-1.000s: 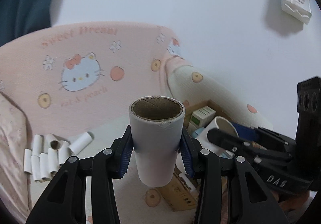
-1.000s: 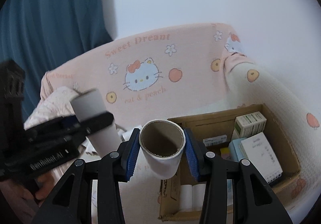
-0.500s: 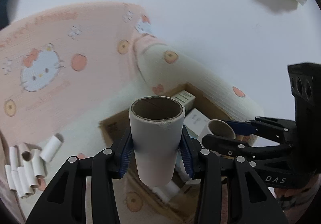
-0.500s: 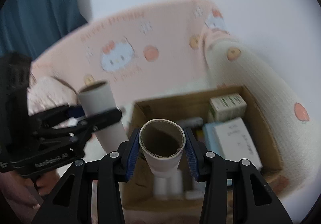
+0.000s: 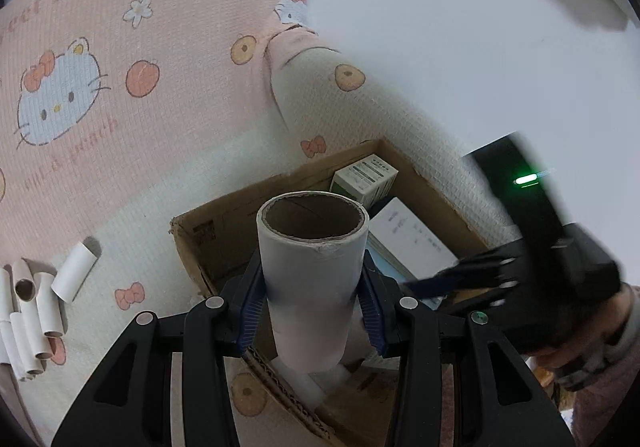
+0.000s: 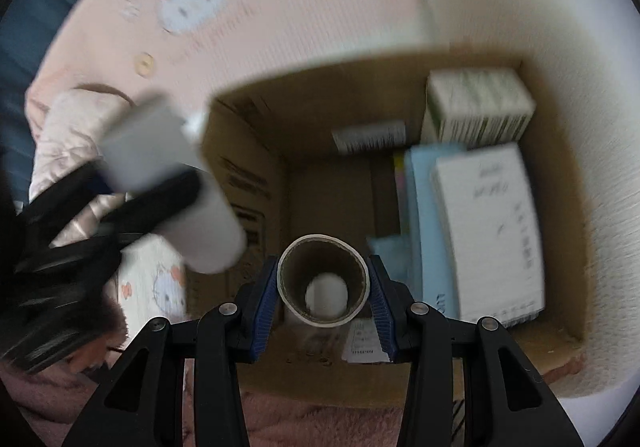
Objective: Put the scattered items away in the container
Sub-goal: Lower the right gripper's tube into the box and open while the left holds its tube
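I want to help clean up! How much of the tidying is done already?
Done: the cardboard box already holds small cartons and at least one white tube. In hand: the left gripper holds one cardboard tube and the right gripper holds another tube, both over the box. Left: a pile of tubes lying on the blanket.

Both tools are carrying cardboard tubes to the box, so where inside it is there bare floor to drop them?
The cardboard box has bare floor in its middle, between its left wall and the blue packet. The right side is crowded: a green-striped carton and a white box. A white roll already lies at the near wall.
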The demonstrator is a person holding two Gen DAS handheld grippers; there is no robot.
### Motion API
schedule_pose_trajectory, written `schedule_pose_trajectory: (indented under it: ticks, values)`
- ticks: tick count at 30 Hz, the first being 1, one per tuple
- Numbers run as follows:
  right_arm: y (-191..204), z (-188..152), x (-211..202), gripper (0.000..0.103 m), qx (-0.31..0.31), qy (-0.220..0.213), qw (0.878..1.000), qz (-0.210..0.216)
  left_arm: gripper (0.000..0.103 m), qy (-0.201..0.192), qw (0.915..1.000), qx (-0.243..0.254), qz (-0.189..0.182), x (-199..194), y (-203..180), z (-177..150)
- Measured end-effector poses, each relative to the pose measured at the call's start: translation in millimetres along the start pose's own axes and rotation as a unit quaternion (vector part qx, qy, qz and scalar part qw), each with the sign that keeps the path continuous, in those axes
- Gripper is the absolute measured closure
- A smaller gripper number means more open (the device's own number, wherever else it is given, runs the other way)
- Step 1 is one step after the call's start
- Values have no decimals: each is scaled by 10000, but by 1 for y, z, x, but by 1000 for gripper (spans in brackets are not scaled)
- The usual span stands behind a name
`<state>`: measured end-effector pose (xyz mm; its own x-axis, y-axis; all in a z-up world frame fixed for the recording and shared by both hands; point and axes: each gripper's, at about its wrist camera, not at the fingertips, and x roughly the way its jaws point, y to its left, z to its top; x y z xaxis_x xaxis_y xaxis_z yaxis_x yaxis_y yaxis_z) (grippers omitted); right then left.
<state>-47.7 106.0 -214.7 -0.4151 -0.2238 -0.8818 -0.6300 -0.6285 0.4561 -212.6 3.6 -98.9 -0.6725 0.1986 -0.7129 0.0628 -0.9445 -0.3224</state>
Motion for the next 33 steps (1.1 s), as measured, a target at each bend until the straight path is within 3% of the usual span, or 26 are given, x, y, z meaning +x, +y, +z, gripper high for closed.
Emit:
schedule_pose_trajectory:
  ticks: [3, 5, 10, 15, 19, 29, 33]
  values:
    - [-6, 6, 26, 63, 214, 462, 9987, 9, 56, 65, 10000, -72, 21, 2, 5, -1]
    - [-2, 8, 35, 63, 83, 593, 9981, -162, 56, 88, 9999, -107, -19, 3, 9, -1]
    - [8, 5, 43, 63, -22, 1017, 9947, -132, 56, 194, 9998, -80, -44, 10, 13, 0]
    - [13, 8, 47, 63, -241, 1570, 9864, -427, 56, 205, 9996, -141, -117, 11, 17, 0]
    - [9, 15, 81, 63, -98, 2089, 9767, -479, 56, 226, 9993, -238, -153, 13, 21, -1]
    - [-7, 41, 100, 63, 452, 1150, 9918, -318, 56, 297, 9988, -367, -104, 23, 27, 0]
    - [-5, 37, 110, 63, 507, 1053, 9928, -279, 56, 335, 9984, -430, -123, 26, 30, -1]
